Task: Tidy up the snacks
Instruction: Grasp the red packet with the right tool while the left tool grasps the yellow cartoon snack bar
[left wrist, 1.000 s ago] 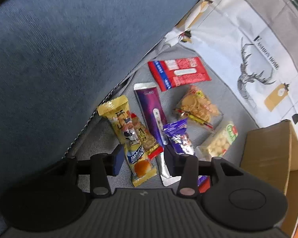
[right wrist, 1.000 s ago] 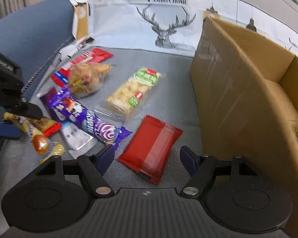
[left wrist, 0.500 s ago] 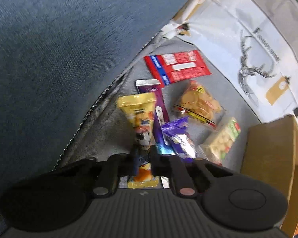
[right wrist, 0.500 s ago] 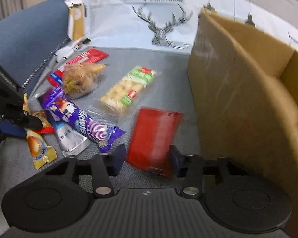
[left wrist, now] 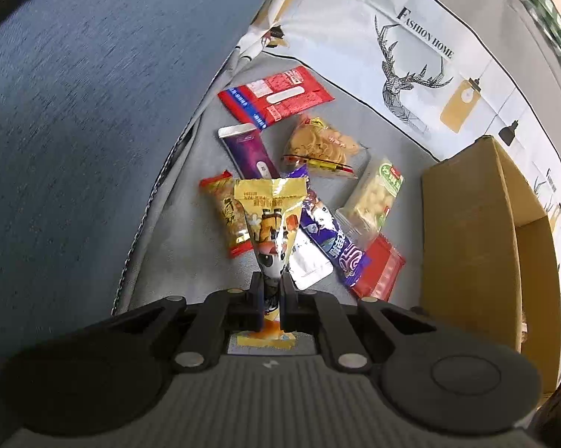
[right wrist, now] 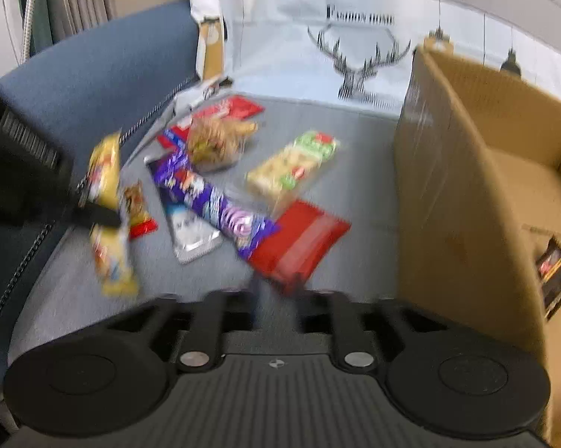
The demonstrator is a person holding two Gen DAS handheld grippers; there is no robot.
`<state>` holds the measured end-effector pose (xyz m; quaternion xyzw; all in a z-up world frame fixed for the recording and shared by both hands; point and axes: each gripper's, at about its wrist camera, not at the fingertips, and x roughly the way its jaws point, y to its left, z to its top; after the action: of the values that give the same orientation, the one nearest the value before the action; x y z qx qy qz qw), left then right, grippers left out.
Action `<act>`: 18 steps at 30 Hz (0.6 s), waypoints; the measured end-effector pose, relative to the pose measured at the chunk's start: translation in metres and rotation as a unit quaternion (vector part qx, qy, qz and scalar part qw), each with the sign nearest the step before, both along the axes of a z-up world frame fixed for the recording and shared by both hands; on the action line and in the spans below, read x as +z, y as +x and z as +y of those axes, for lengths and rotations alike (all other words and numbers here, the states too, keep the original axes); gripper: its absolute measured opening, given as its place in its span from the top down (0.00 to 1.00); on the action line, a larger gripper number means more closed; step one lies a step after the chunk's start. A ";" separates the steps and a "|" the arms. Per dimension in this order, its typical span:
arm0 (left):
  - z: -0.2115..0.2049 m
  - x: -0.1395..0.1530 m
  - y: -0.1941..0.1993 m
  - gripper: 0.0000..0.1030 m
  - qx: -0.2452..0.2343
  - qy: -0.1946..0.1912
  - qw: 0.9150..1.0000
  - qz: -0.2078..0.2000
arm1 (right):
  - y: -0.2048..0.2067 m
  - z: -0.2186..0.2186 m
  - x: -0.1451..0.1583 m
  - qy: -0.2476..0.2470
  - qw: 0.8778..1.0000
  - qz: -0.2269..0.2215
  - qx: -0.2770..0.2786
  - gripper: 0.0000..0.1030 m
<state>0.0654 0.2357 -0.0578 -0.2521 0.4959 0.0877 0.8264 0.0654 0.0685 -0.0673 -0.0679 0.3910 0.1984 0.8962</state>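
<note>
My left gripper (left wrist: pixel 271 287) is shut on a yellow snack packet (left wrist: pixel 271 216) and holds it upright above the grey seat; it also shows lifted in the right wrist view (right wrist: pixel 106 201). My right gripper (right wrist: pixel 276 295) is nearly shut on the near edge of a red packet (right wrist: pixel 302 239), which hangs lifted; the view is blurred. Loose snacks lie on the seat: a purple packet (left wrist: pixel 330 237), a purple-and-silver bar (left wrist: pixel 250 149), a small red-gold packet (left wrist: pixel 226 212), a clear biscuit bag (left wrist: pixel 321 145), a green-labelled cracker pack (left wrist: pixel 377 194) and a red-and-blue packet (left wrist: pixel 276 93).
An open cardboard box (left wrist: pixel 478 246) stands at the right, also in the right wrist view (right wrist: pixel 463 186), with a dark packet (right wrist: pixel 552 272) inside. A blue cushion (left wrist: pixel 93 93) rises on the left. A deer-print cloth (left wrist: pixel 411 56) lines the back.
My left gripper closed on the yellow packet and lifted it upright. My right gripper closed on the red packet and raised it from the seat.
</note>
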 end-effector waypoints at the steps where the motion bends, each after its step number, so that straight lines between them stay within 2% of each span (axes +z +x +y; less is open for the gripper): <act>1: 0.001 -0.003 0.002 0.92 -0.002 0.000 1.000 0.007 | 0.002 0.001 0.000 -0.002 1.000 -0.008 -0.004 0.48; 2: 0.001 -0.007 0.002 0.93 -0.004 0.000 1.000 0.015 | 0.005 0.002 0.000 -0.002 1.000 -0.012 -0.010 0.43; 4: -0.002 -0.014 0.007 0.92 -0.012 0.003 0.999 0.033 | 0.014 0.006 -0.003 -0.002 1.000 -0.012 -0.016 0.43; 12: -0.015 -0.019 0.014 0.84 -0.035 0.030 0.998 0.040 | 0.043 0.014 -0.028 -0.007 0.995 0.017 -0.096 0.38; 18: -0.012 -0.020 0.016 0.75 -0.028 0.031 0.998 0.045 | 0.056 0.025 -0.036 -0.005 0.995 0.014 -0.100 0.26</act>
<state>0.0812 0.2239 -0.0777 -0.2082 0.5364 0.0914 0.8128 0.1210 0.0931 -0.1037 -0.0301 0.4090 0.1066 0.9058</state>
